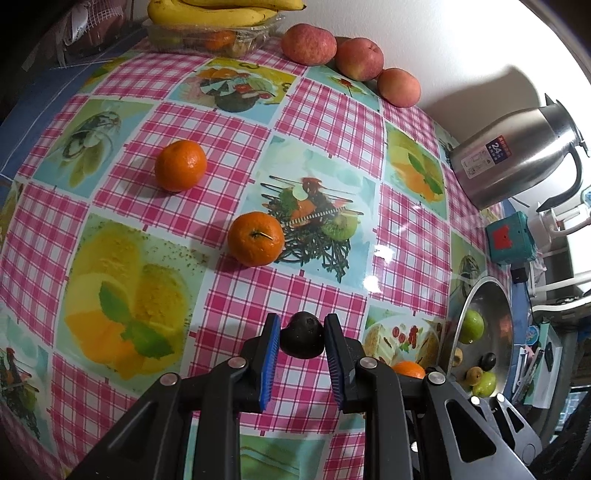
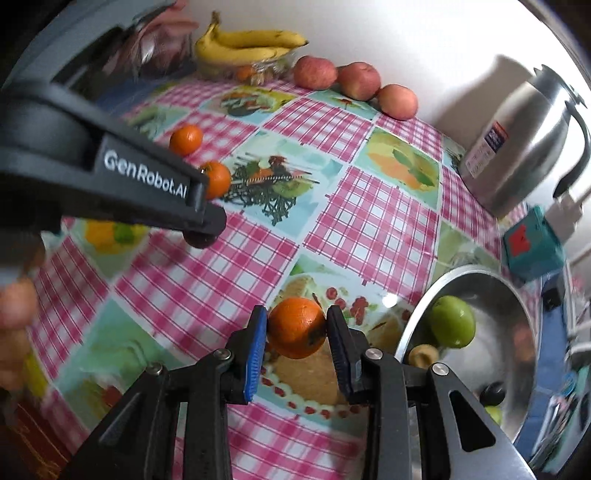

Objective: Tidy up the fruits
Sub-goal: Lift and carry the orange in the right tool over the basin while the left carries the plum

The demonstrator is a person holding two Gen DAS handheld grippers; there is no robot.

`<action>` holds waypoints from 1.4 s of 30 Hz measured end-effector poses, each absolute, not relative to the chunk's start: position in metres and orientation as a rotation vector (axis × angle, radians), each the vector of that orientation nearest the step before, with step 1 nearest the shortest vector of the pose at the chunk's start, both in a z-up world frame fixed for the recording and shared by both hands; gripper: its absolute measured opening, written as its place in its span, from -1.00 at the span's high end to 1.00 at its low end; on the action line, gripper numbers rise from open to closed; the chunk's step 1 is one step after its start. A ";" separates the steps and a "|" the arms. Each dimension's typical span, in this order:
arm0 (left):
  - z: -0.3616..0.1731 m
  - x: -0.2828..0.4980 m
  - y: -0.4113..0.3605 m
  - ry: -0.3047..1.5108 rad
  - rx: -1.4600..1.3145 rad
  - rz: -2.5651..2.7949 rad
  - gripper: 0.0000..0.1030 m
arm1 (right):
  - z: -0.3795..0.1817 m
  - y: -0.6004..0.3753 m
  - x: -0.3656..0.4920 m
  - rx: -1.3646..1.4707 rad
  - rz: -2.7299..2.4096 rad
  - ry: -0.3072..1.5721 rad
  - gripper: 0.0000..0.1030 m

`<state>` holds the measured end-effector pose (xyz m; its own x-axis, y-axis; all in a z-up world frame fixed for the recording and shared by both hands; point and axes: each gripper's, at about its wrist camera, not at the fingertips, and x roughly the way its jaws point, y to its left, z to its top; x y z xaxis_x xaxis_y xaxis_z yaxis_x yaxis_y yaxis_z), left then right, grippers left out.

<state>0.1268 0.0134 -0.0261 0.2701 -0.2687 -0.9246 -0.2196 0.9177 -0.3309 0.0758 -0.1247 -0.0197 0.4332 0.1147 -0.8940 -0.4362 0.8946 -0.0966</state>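
Observation:
My left gripper (image 1: 302,338) is shut on a small dark round fruit (image 1: 302,335), held above the checked tablecloth (image 1: 325,110); the same gripper (image 2: 201,230) shows from the side in the right wrist view, with the dark fruit (image 2: 201,238) at its tip. My right gripper (image 2: 296,328) is shut on an orange tangerine (image 2: 296,328), lifted just left of a metal bowl (image 2: 528,332). The bowl holds a green fruit (image 2: 452,321) and other small fruits. Two more tangerines (image 1: 180,165) (image 1: 255,239) lie on the cloth. Three reddish apples (image 1: 308,44) line the back wall.
Bananas (image 1: 210,14) rest on a clear plastic box at the back. A steel kettle (image 1: 517,158) and a teal box (image 1: 508,236) stand at the right, behind the bowl (image 1: 487,295). A person's hand (image 2: 14,306) shows blurred at the left edge.

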 end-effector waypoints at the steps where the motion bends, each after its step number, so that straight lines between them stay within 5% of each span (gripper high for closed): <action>1: -0.026 0.127 0.013 1.308 -0.433 -0.031 0.50 | -0.019 -0.125 0.076 -0.326 0.344 1.072 0.34; 42: 0.013 0.122 -0.028 1.204 -0.162 0.060 0.50 | 0.023 -0.200 0.087 0.070 0.175 1.085 0.33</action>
